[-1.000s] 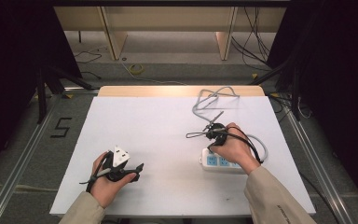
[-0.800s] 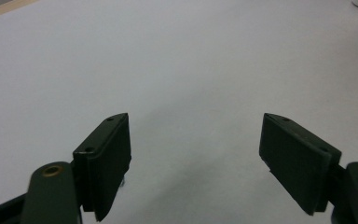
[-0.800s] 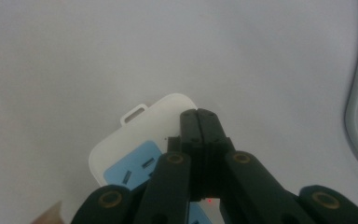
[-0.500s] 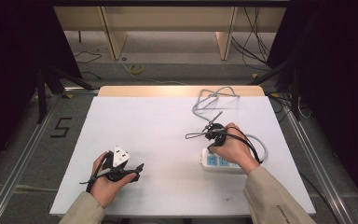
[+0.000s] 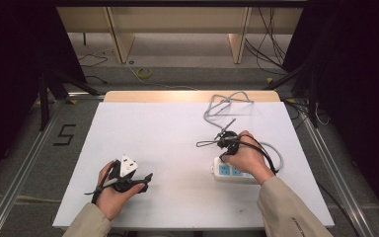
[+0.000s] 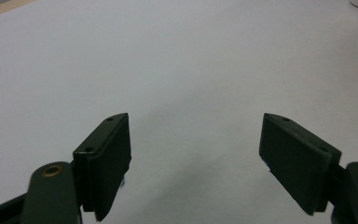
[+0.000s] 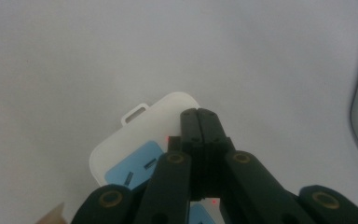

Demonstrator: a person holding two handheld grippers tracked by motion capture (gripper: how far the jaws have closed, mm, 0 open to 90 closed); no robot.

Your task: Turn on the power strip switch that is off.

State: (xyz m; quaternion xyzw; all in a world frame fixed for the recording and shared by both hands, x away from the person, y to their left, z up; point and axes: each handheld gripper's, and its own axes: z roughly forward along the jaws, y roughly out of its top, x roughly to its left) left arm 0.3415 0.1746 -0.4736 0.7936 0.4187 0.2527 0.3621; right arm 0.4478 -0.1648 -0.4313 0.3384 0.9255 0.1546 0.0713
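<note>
A white power strip (image 5: 234, 171) lies near the right edge of the table (image 5: 177, 128), its long axis running across the person's front and its grey cord (image 5: 227, 103) looping away toward the far side. The right gripper (image 7: 199, 116), jaws pressed together on nothing, hovers directly over the strip's end. The left gripper (image 6: 196, 158), jaws spread wide and empty, sits well to the left of the strip, making the right hand (image 5: 246, 158) far nearer.

Beige sleeves (image 5: 286, 207) — black grippers with brass-ringed pivots (image 7: 112, 198) and flat, screw-fastened pads (image 6: 105, 161).
</note>
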